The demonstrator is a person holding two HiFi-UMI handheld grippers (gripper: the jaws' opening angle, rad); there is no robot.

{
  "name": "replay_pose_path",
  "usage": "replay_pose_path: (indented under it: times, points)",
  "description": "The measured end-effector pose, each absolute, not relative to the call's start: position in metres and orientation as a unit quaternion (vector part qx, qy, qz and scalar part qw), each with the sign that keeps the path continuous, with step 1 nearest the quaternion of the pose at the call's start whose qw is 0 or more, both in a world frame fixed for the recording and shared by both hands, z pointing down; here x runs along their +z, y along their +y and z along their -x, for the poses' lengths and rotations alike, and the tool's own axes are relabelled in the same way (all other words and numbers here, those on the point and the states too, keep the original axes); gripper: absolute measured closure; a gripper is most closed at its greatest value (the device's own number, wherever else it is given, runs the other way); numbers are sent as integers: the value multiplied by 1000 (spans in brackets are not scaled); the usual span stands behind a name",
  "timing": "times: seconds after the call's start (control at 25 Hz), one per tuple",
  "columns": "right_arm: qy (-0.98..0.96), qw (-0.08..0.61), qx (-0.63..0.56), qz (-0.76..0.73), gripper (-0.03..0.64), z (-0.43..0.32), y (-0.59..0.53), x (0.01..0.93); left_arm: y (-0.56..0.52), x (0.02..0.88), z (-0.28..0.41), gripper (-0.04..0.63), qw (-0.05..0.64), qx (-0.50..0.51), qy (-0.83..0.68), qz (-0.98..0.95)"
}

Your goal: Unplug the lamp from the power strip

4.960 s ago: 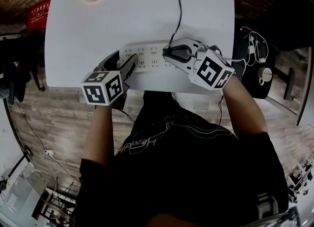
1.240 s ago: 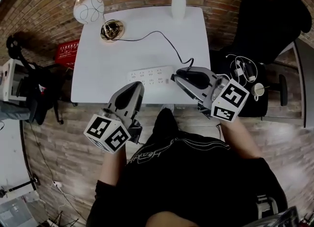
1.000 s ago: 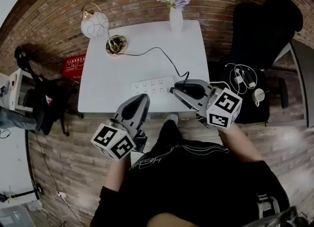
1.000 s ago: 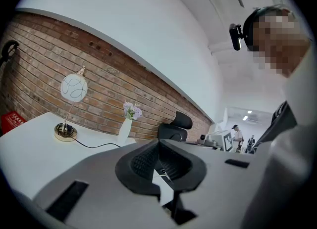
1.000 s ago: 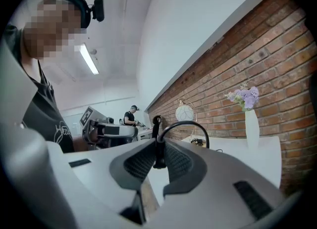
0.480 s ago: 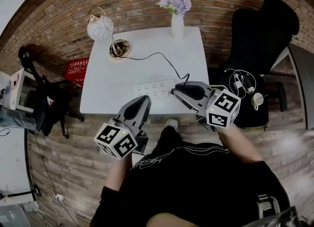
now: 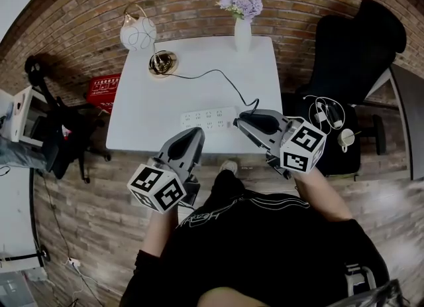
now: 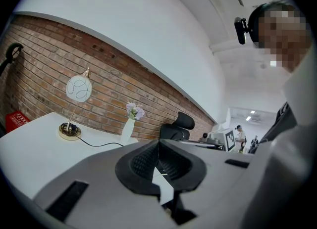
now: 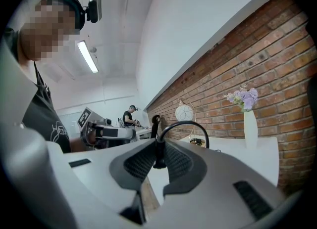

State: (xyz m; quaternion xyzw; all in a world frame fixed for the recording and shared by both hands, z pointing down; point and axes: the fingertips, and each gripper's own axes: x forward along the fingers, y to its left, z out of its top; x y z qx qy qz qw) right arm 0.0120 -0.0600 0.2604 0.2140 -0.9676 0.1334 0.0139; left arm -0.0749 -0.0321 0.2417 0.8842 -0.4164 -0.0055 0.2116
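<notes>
Right claw (image 9: 157,146) is clamped tight on the lamp's black plug (image 9: 159,160), whose cord (image 7: 222,81) runs back across the bench (image 7: 149,123) to the lamp (image 7: 138,34) at the far corner. Left claw (image 8: 158,146) is closed on nothing and hovers at the bench's near edge. The plug looks clear of the power strip (image 7: 207,118) (no socket shows around it), so the pull seems done. What remains is to lay the plug on the bench beside the strip and let go gently.

The plug (image 9: 159,154) is hidden in the head view under the right gripper (image 7: 238,122). The sockets of the power strip (image 7: 209,118) are too small to be counted.
</notes>
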Motion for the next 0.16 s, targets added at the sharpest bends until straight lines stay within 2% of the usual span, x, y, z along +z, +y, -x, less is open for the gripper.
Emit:
replay_pose_path:
  times: [0.16]
  points:
    - [-967,10,136,-215,586,-14,-62,261,-32,241,72,589,211,-7,-416,-885]
